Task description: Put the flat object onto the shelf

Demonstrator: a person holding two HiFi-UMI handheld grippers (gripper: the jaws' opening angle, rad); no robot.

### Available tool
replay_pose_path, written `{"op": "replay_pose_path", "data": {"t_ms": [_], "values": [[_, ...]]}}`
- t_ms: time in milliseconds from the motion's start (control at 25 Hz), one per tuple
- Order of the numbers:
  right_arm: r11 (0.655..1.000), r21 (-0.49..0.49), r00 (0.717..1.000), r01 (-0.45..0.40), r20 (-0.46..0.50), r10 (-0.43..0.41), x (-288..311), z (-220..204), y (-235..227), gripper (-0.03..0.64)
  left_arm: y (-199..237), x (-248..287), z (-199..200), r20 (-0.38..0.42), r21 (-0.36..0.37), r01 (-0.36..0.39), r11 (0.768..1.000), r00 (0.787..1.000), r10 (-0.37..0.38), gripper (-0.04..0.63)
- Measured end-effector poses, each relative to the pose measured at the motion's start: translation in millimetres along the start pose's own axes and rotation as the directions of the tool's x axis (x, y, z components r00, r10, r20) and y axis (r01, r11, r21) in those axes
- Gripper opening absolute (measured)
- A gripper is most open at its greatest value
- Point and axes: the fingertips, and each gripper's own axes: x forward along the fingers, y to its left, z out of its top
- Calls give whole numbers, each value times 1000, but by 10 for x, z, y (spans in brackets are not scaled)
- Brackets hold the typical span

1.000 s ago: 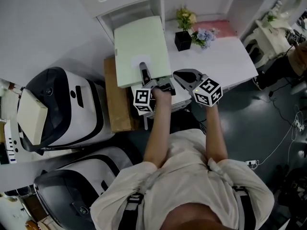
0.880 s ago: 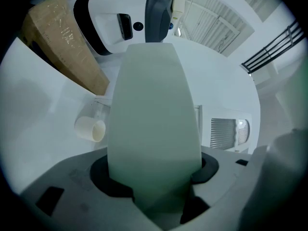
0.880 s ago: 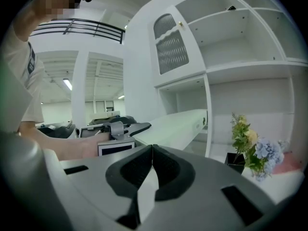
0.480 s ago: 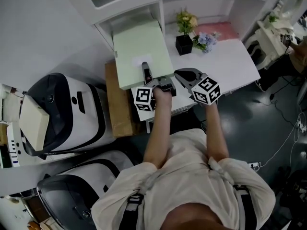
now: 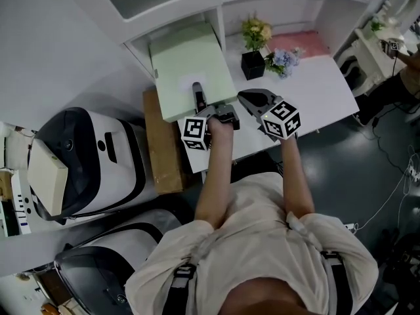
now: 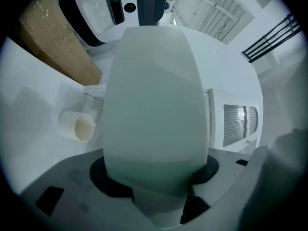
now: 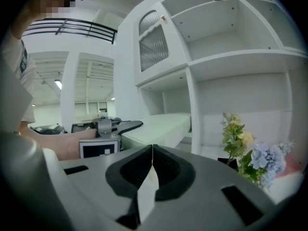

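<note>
A pale green flat board (image 5: 188,69) is held level by my left gripper (image 5: 198,99), which is shut on its near edge. Its far end reaches into the lower left opening of the white shelf unit (image 5: 172,21). In the left gripper view the board (image 6: 154,105) fills the middle between the jaws. In the right gripper view the board (image 7: 161,125) and the left gripper (image 7: 107,129) show at the left. My right gripper (image 5: 252,102) hangs over the white table (image 5: 315,77) to the right of the board, jaws shut with nothing between them.
A black pot of flowers (image 5: 253,52) and a pink pad (image 5: 298,41) sit on the table by the shelf. A brown cardboard sheet (image 5: 159,143) leans beside the table. White and black machines (image 5: 92,156) stand to the left. A cream cup (image 6: 77,125) lies near the shelf.
The left gripper has carried the board forward and a little left, so its far end now lies deeper in the shelf opening. The right gripper has hardly moved.
</note>
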Motion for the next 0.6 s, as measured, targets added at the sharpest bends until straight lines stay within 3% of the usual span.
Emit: {"op": "replay_pose_path", "data": {"t_ms": [160,400,480,600], "values": [[998,-4,997,59,-50,-59,114,-75,-171,68,-28,93,-20,3,0,-25,1000,1000,25,265],[998,43,998,52,-28,-51,206,-68,-242,67,-37,231,2,5,-1,-21,1000,1000,21,265],[1000,23,1000,-15,-18,15,195,-45,-173,67,-31,267,-2,11,1,-32,1000,999,32,265],[983,-27,983,-179,24,180,155,43,32,67,-8,340,5,18,3,-40,999,999,40,265]]}}
